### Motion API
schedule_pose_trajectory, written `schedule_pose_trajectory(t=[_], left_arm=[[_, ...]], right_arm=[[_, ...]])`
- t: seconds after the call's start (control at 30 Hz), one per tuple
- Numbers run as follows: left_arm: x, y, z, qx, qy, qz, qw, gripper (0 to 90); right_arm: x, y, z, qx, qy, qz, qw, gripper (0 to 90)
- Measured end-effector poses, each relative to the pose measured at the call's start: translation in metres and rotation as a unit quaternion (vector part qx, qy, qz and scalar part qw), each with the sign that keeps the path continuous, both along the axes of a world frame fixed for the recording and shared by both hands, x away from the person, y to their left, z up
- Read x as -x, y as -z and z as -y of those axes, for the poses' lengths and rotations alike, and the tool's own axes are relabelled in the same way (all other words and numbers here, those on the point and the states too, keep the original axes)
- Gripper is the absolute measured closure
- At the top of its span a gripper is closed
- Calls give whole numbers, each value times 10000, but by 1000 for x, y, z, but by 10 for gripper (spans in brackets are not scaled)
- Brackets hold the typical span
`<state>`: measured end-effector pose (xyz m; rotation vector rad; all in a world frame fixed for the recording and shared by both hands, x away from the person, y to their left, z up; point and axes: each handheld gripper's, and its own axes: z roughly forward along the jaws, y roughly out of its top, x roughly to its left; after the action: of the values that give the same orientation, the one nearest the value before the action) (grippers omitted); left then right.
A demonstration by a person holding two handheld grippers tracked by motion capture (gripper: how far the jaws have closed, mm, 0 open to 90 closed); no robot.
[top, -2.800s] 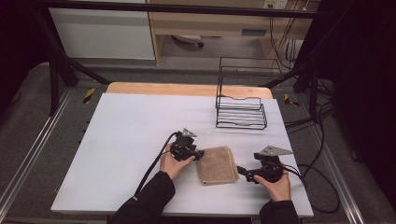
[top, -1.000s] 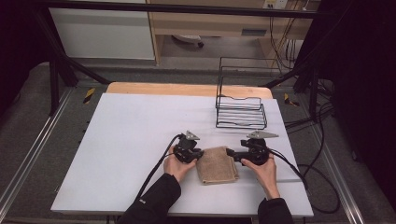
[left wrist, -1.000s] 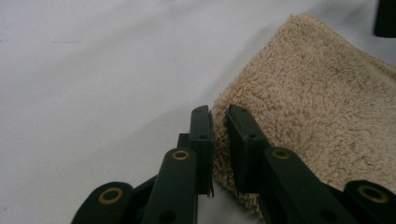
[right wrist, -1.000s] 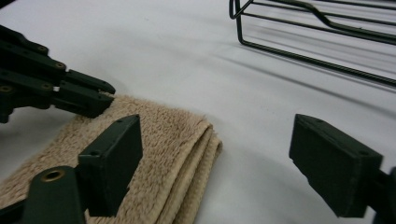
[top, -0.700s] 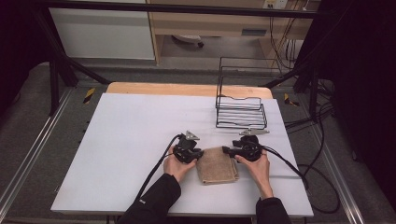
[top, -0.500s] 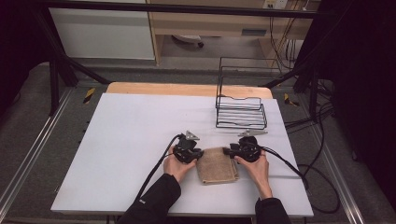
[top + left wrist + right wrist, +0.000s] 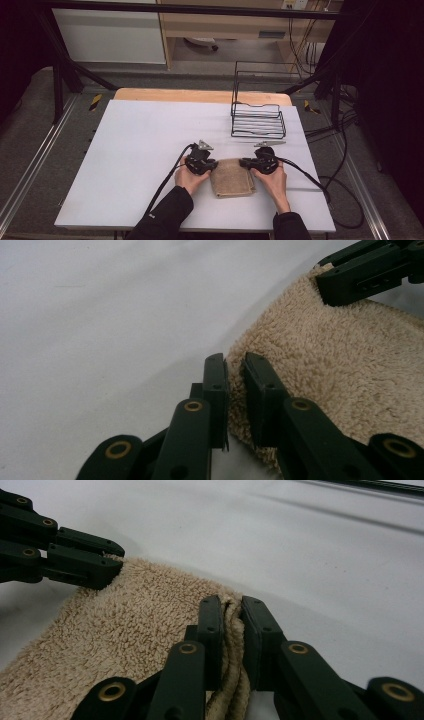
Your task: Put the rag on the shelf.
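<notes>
Beige terry cloth, a folded tan towel (image 7: 232, 176), is lying flat near the front edge of the white bench (image 7: 145, 145), with a hand-held black tool at each of its far corners. The left tool (image 7: 214, 164) is sitting at the towel's left far corner, its jaws pinching that corner; the left gripper view is showing the pile of the towel (image 7: 345, 365) squeezed between the two black jaws of the left tool (image 7: 235, 385). The right tool (image 7: 243, 162) is sitting at the towel's right far corner, and its jaws have just been closing; the right gripper view is showing them clamped on the layered edge of the towel (image 7: 135, 635), the folds bunching between the jaws of the right tool (image 7: 231, 630).

From the high view, the person's hands and dark sleeves are coming in from the bottom, cables are trailing from both tools, and a black wire rack (image 7: 258, 116) is standing farther back on the bench, well apart from the towel. Each gripper view is offering the close detail that the high view is too distant to give: the fabric caught between the jaws, and the other tool's jaw tips resting on the opposite corner.
</notes>
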<state>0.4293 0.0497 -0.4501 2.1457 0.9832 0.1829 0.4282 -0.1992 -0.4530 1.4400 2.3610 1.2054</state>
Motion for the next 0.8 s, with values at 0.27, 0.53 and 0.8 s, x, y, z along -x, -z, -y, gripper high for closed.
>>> schedule_pose_trajectory(t=[0.27,0.53,0.8], left_arm=[[-3,0,-4,120,65,-88,9999,807],[-1,-6,-9,380,71,-80,9992,840],[7,-18,-14,587,158,130,9981,843]], right_arm=[[0,-1,0,-57,41,-52,10000,831],[4,-8,3,-198,35,75,9998,836],[15,-20,9,-408,-29,376,9985,837]])
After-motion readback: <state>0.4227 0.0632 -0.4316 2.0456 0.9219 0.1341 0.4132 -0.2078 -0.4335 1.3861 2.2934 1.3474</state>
